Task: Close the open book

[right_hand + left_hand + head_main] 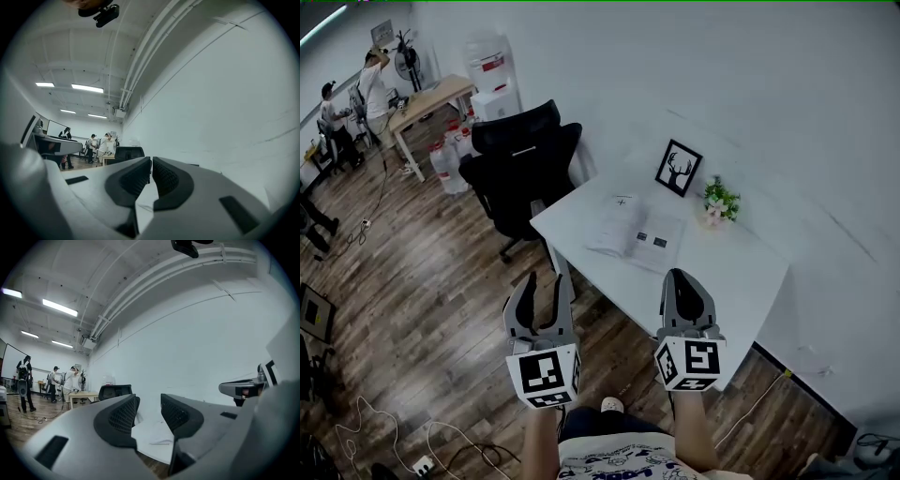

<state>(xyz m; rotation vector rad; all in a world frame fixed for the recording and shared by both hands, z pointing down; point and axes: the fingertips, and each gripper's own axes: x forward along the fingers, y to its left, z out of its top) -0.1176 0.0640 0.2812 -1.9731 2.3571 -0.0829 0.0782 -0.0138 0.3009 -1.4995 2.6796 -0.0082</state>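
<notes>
1. Book [636,236] and what carries it: the white counter [750,281], the biggest thing here, has the book lying open and flat near its middle, pages up.
2. A black office chair [520,159] stands at the counter's far left side, near the book. Whether it touches the counter cannot be told.
3. The left gripper [545,281] is released, with its jaws apart and nothing between them. It is held level over the wooden floor [422,281], short of the counter's near edge.
4. The right gripper [682,279] is clenched on nothing, its jaws drawn almost together. From the head view it sits over the counter's near edge, short of the book.
5. A framed deer picture [679,168] leans at the wall beyond the book.
6. A small pot of flowers [721,200] stands just beside the picture.
7. Progress, as I judge it: nothing is done yet. The book is fully open and neither gripper touches it. What is left is to reach the book, lift one half, fold it over the other and press it flat.
</notes>
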